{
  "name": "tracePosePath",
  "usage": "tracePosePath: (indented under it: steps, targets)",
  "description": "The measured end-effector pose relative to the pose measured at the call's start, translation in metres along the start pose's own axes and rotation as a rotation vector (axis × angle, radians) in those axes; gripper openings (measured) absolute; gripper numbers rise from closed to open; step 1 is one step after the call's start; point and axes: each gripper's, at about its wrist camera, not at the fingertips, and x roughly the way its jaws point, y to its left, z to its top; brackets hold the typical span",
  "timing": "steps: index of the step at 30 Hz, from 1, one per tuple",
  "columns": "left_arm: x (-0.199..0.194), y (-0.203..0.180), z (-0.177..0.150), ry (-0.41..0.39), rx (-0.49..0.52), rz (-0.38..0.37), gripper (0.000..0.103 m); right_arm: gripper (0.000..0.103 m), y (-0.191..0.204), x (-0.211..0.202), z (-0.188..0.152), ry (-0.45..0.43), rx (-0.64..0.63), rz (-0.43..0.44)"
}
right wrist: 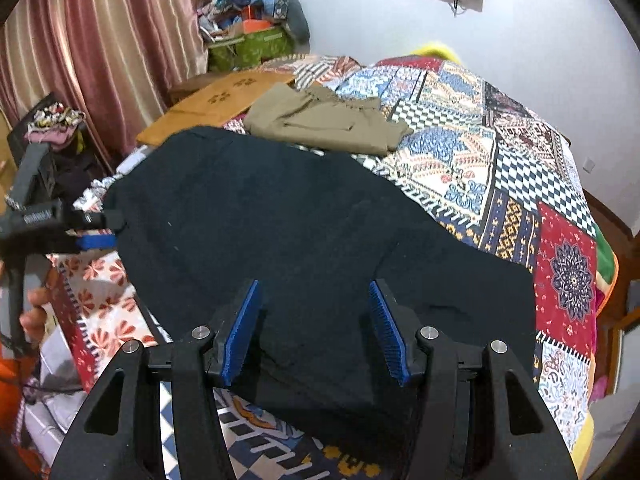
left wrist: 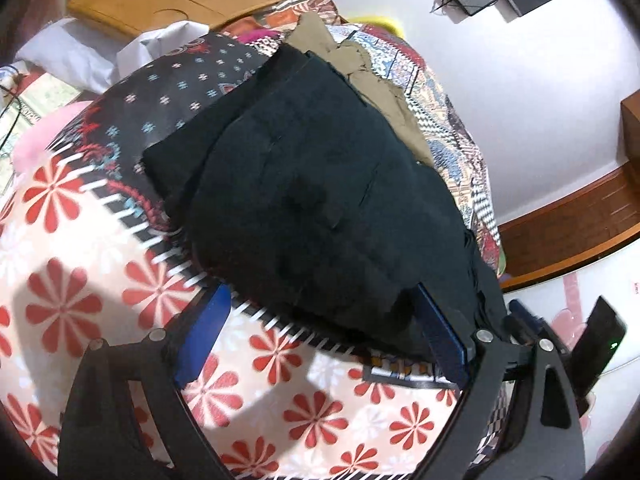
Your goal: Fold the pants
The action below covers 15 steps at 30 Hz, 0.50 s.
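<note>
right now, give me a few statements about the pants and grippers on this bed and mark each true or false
1. The black pants lie on a patchwork quilt. True.
2. The right gripper is clamped shut on the black pants. False: its jaws stand apart over the cloth, pressing nothing.
3. A pair of khaki pants lies beyond the black pants. True.
4. The left gripper has its jaws closed. False: they stand wide open at the black pants' near edge.
5. The khaki pants lie on top of the black pants. False: they lie beside them on the quilt.
</note>
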Motion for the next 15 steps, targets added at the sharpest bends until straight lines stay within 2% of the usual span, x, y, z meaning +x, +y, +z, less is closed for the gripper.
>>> tracePosePath:
  steps: [2,7,12,15]
  targets:
    - [0.005,-0.002,0.007,-0.003,-0.009,-0.012,0.093,0.052,-0.003,0.008,-0.003,0.028,0.004,-0.003]
    - [0.021,0.006,0.018,-0.004,-0.05,0.033,0.095,0.052,-0.005,0.019,-0.008,0.063,0.027,0.025]
    - [0.028,-0.001,0.031,-0.042,-0.012,0.084,0.094,0.052,-0.006,0.021,-0.01,0.073,0.047,0.055]
    - [0.028,-0.001,0.039,-0.072,-0.011,0.112,0.091,0.052,-0.005,0.021,-0.011,0.072,0.048,0.059]
